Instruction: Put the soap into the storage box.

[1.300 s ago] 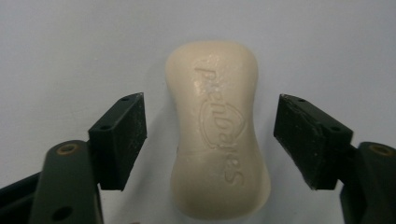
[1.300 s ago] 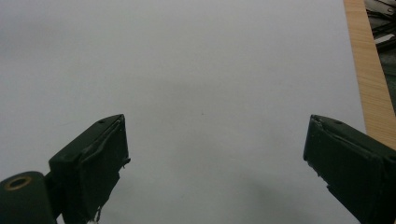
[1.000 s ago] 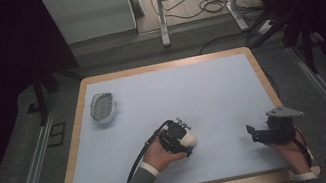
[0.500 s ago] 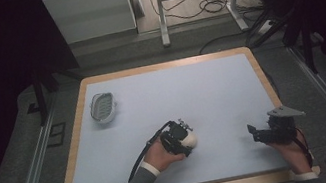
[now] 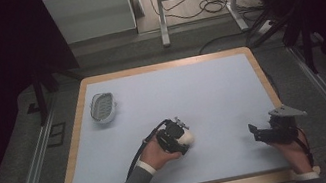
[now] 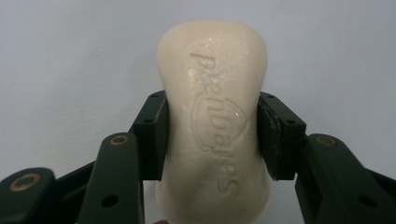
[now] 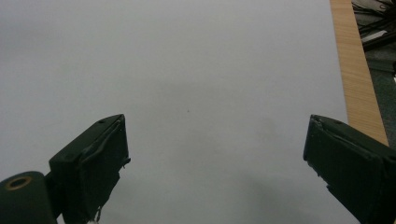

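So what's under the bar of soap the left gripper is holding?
In the left gripper view, the pale blue table surface lies behind the soap bar, clamped at its waist by the left gripper. Its underside is hidden, so contact with the table cannot be judged.

One text shows: a word pressed in relief into the cream bar of soap, seen in the left gripper view. The letters run along the length of the bar and appear turned around from this camera. It looks like a brand name ending in "-ates" or "-ajes", with a curved emblem beside it, but it cannot be read with certainty.
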`<state>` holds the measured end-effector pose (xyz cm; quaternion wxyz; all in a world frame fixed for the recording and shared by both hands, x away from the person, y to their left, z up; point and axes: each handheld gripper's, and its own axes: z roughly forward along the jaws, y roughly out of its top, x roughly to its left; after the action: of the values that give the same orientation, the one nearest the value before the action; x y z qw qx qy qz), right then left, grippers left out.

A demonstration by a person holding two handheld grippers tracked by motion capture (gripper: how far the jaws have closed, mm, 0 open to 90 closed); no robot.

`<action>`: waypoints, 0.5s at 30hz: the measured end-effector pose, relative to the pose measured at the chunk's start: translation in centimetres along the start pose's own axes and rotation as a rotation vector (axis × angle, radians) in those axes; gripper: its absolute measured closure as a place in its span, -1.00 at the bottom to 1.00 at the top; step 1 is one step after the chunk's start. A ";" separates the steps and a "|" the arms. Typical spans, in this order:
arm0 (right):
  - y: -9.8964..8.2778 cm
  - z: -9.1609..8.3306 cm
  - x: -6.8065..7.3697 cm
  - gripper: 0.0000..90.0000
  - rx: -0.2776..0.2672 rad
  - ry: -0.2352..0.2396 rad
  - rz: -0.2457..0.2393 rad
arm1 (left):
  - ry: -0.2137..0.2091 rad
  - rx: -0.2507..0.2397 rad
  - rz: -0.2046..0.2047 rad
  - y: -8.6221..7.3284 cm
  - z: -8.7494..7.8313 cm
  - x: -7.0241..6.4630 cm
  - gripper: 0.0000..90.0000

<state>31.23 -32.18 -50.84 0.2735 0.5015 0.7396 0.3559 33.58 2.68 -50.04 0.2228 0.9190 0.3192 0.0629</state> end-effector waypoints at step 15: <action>0.0 0.0 -0.2 -0.86 0.003 0.000 0.005 | -0.003 -0.052 -0.058 -0.5 -1.7 1.7 0.10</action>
<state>31.28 -32.40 -50.85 0.2717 0.5040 0.7388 0.3554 34.19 4.70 -48.80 0.2487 0.9033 0.3438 0.0633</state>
